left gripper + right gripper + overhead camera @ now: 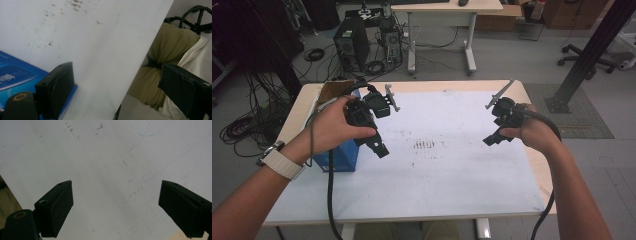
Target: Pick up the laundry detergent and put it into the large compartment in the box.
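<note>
Blue box [343, 156] with white print sits at the surface's [452, 190] left edge, on a scuffed white sheet. Left claw [116, 87] hangs spread just beside it; right claw [116, 205] hangs spread, empty, well apart.

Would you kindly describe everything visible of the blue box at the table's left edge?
The blue box stands on the white table cover near the left edge, partly behind the person's left hand and the left gripper. It looks like cardboard with open brown flaps on top. The left gripper view shows a glossy blue face with pale, unreadable print.
</note>
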`<state>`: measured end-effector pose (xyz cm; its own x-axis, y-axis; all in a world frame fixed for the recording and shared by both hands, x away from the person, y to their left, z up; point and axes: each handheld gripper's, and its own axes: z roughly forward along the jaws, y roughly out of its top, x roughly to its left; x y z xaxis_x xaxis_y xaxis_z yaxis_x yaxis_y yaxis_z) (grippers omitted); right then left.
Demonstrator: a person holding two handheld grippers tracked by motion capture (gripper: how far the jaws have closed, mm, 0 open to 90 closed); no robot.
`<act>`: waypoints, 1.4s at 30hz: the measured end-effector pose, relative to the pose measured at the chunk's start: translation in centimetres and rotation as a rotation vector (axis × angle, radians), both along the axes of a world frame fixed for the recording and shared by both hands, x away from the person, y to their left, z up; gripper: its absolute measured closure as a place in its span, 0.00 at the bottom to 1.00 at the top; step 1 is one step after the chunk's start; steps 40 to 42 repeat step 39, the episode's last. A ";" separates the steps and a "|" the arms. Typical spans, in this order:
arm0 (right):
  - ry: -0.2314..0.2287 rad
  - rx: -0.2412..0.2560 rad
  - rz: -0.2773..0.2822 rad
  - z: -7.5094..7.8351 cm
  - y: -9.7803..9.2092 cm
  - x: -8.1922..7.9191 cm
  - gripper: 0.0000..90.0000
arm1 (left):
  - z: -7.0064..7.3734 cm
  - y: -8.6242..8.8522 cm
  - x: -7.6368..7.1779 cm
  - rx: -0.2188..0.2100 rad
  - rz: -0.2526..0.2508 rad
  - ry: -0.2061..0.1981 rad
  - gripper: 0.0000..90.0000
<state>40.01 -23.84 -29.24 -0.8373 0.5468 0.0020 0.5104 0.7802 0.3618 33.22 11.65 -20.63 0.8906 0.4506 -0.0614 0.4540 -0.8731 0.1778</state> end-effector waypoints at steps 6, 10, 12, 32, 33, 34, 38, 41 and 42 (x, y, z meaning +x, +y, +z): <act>0.003 -0.003 -0.001 -0.1 0.2 0.1 0.14 | -0.1 -0.1 -0.1 -0.007 -0.012 -0.015 0.14; -0.001 -0.001 0.002 0.0 0.2 0.0 0.14 | -0.2 0.0 -0.2 -0.007 -0.006 -0.023 0.14; -0.002 -0.003 0.004 0.0 0.2 0.0 0.14 | -0.2 0.0 -0.1 -0.006 -0.005 -0.026 0.14; -0.001 -0.001 0.005 -0.2 0.2 0.0 0.14 | -0.2 0.1 -0.2 -0.021 -0.001 -0.032 0.14; -0.001 0.000 0.003 -0.2 0.2 0.0 0.14 | -0.2 0.1 -0.2 -0.021 -0.003 -0.032 0.14; 0.000 0.000 0.003 -0.2 0.1 0.0 0.14 | -0.2 0.1 -0.2 -0.020 -0.004 -0.032 0.14; -0.003 0.002 0.000 -0.1 0.0 -0.1 0.14 | -0.2 0.1 -0.2 -0.020 -0.006 -0.030 0.14; -0.004 0.001 0.000 -0.1 0.0 -0.1 0.14 | -0.2 0.1 -0.2 -0.020 -0.005 -0.030 0.14; -0.004 0.001 0.000 -0.1 0.0 -0.1 0.14 | -0.2 0.1 -0.2 -0.020 -0.005 -0.030 0.14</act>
